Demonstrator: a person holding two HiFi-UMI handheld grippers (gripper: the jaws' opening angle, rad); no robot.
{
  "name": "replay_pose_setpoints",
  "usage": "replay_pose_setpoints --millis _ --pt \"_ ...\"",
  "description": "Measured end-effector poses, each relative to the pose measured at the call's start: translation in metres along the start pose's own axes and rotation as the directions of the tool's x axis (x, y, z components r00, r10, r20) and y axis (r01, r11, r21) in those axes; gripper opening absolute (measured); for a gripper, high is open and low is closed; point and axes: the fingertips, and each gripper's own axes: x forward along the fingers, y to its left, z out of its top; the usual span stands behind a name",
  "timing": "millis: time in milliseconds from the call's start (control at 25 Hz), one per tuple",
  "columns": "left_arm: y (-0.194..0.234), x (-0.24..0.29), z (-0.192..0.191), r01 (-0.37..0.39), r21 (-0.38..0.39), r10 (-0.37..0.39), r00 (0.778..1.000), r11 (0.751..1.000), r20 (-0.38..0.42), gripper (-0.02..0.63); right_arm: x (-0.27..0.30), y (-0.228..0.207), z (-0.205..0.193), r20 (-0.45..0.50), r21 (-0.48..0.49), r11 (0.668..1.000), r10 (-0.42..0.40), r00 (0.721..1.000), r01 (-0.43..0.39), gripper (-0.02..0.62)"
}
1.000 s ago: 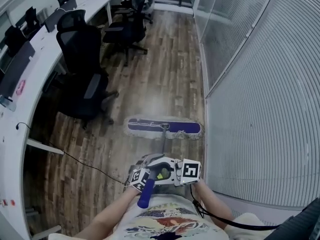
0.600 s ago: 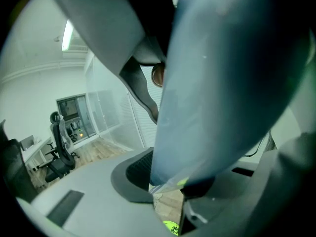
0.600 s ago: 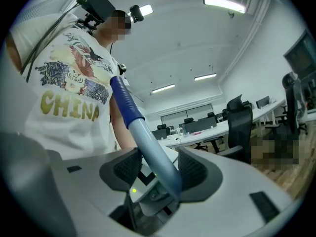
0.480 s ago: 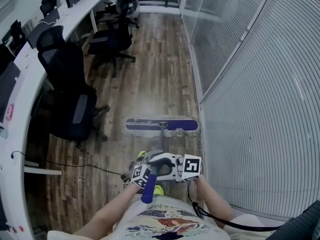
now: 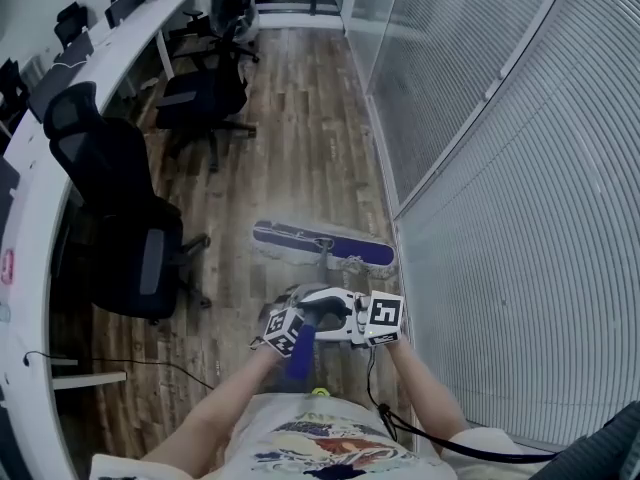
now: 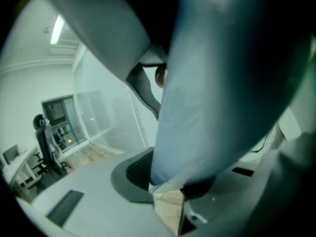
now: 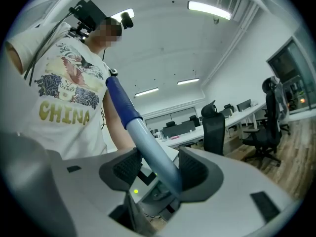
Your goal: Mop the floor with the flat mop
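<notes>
The flat mop's purple head (image 5: 322,245) with its white fringe lies on the wood floor, slanted, close to the glass wall. Its pale handle (image 5: 324,268) rises to both grippers at my waist and ends in a blue grip (image 5: 300,354). My left gripper (image 5: 296,322) is shut on the handle (image 6: 212,98), which fills the left gripper view. Just to the right, my right gripper (image 5: 347,320) is shut on the handle (image 7: 150,149) further along. In the right gripper view the handle runs between the dark pads (image 7: 126,167), and the blue grip (image 7: 121,102) points up toward the person's shirt.
Black office chairs (image 5: 120,203) (image 5: 205,93) stand along a long white desk (image 5: 45,158) at the left. A glass wall with blinds (image 5: 500,168) bounds the right side. A black cable (image 5: 120,360) trails over the floor at the lower left. The wood floor (image 5: 300,138) runs on ahead.
The mop head has gone from lying level across the view to slanted, its right end nearer. The chairs and desk have slid down and left in the head view. Both grippers kept their hold.
</notes>
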Motion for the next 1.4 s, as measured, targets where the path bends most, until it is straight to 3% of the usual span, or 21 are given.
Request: replay_pose_setpoints --millis 200,480,920,1400 --pt "0.009 0.004 -0.003 0.033 0.033 -0.033 0.999 0.999 -0.013 0.063 0.0 -0.013 0.002 0.022 0.013 0.999 -0.043 0.999 0.043 0.227" --pt "-0.043 -0.007 0.005 0.016 0.033 -0.015 0.999 0.999 -0.037 0.063 -0.013 0.041 -0.011 0.064 0.022 0.998 -0.057 0.996 0.056 0.235" --pt "-0.187 -0.048 0.015 -0.074 0.002 0.074 0.995 0.997 -0.07 0.063 -0.03 0.196 -0.058 0.082 0.014 0.999 0.046 0.996 -0.048 0.236" --pt "-0.337 -0.154 0.002 -0.175 -0.096 0.167 0.982 0.98 -0.089 0.063 0.018 0.377 -0.095 0.041 0.016 0.985 0.17 0.985 -0.171 0.238"
